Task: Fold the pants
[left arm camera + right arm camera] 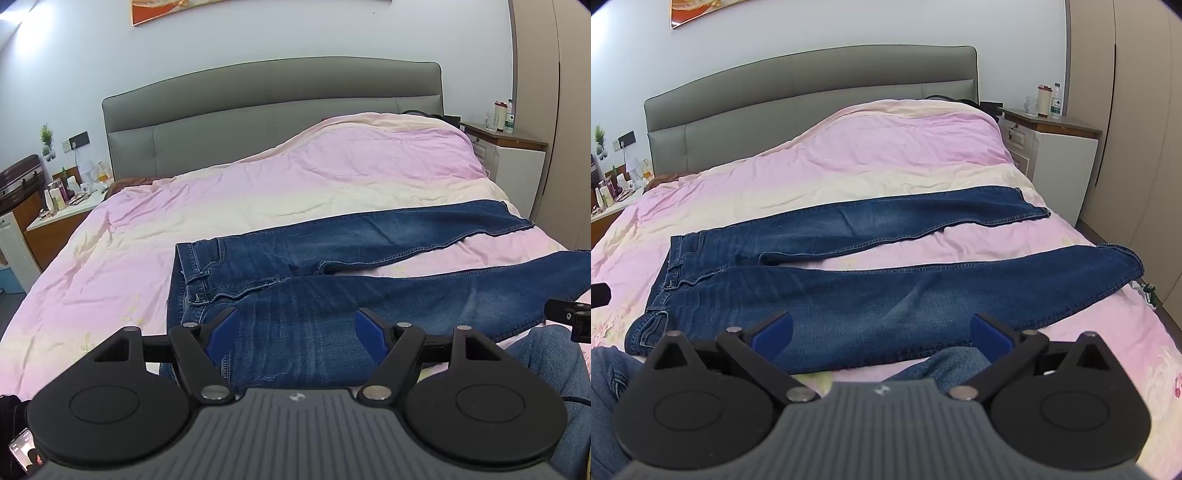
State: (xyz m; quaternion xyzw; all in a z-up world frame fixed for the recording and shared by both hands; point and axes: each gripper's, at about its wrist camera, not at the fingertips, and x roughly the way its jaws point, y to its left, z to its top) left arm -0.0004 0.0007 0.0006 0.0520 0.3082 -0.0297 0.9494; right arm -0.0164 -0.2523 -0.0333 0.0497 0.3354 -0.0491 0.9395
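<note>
Left claw (297,325) wide, empty; right claw (882,330) wide, empty; jeans (849,291) flat on pink duvet (886,155).

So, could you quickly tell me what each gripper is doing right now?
Left gripper: open, holding nothing.
Right gripper: open, holding nothing.

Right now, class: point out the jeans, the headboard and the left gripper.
jeans (886,295), right wrist view, on the near leg's thigh.
headboard (273,110), left wrist view, on its grey padded face.
left gripper (295,328), left wrist view, midway between its open blue fingertips.
</note>
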